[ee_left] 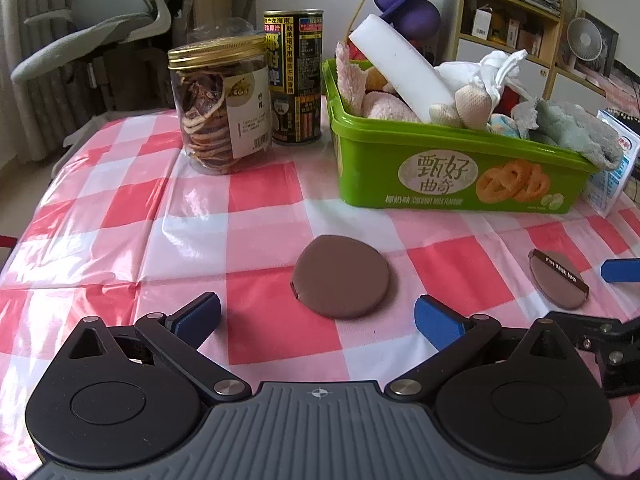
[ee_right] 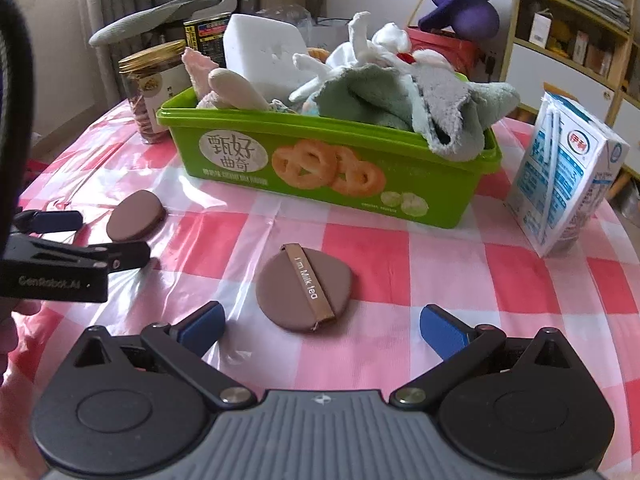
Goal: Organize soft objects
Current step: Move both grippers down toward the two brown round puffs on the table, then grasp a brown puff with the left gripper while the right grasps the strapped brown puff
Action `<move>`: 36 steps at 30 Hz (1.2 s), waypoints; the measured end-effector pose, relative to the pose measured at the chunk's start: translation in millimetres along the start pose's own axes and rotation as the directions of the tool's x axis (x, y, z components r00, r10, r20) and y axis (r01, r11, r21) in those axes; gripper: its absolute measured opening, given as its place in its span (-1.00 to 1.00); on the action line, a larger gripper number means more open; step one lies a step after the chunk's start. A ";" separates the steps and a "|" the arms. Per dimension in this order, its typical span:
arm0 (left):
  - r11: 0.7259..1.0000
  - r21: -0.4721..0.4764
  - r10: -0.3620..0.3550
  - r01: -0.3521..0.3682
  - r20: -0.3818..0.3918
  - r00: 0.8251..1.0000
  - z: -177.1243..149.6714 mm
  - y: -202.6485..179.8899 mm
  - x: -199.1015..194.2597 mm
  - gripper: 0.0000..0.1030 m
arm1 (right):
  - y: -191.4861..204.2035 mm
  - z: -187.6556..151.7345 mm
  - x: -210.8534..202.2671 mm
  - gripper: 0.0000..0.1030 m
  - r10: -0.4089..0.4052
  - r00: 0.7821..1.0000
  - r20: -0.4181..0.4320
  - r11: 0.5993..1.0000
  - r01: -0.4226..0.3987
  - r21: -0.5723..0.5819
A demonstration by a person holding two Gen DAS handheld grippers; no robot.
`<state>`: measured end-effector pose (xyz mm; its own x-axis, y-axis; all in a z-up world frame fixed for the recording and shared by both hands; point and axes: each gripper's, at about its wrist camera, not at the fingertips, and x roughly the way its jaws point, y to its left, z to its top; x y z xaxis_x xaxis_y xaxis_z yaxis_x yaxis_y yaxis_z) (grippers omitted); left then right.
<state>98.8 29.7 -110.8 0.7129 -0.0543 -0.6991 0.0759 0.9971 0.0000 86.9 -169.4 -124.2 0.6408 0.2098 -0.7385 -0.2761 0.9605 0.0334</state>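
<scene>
1. Left claw (ee_left: 318,314): blue pads spread wide, nothing between them; it sits low in the left wrist view over the checked cloth of the bench (ee_left: 120,208).
2. Plain brown puff (ee_left: 341,276): flat on the bench at centre frame, just ahead of the left claw and between the lines of its two pads, touching neither.
3. Right claw (ee_right: 322,330): pads likewise wide apart and empty, bottom centre of the right wrist view.
4. Strapped brown puff (ee_right: 304,290): flat on the bench, strap side up, lettering "I'm Milk tea" legible. It lies just ahead of the right claw, in the gap between the pads, no contact. In the left wrist view it appears at right of frame.
5. Green cookie tub (ee_left: 452,176): upper right of the left wrist frame, well behind both puffs. Heaped with soft items: white foam block (ee_left: 400,68), white knotted cloth (ee_left: 492,70), grey-green towel (ee_right: 400,100) hanging over the near rim, pink fuzzy cloth (ee_left: 350,76).
6. Jar of dried slices (ee_left: 210,104) and dark can (ee_left: 296,76): upright, side by side, upper left of centre, left of the tub.
7. Milk carton (ee_right: 568,176): right edge of the right wrist frame, standing tilted, beside the tub.
</scene>
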 end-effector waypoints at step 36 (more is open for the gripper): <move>1.000 -0.005 -0.011 0.011 0.018 1.000 10.4 1.5 -11.1 -0.14 | -4.3 4.1 -9.6 -0.67 0.069 0.997 0.044 0.995 -0.065 -0.072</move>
<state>98.3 31.2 -95.6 0.7244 -0.0661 -0.6862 0.0800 0.9967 -0.0116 84.8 -174.9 -114.5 0.6513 0.2831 -0.7040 -0.3680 0.9292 0.0333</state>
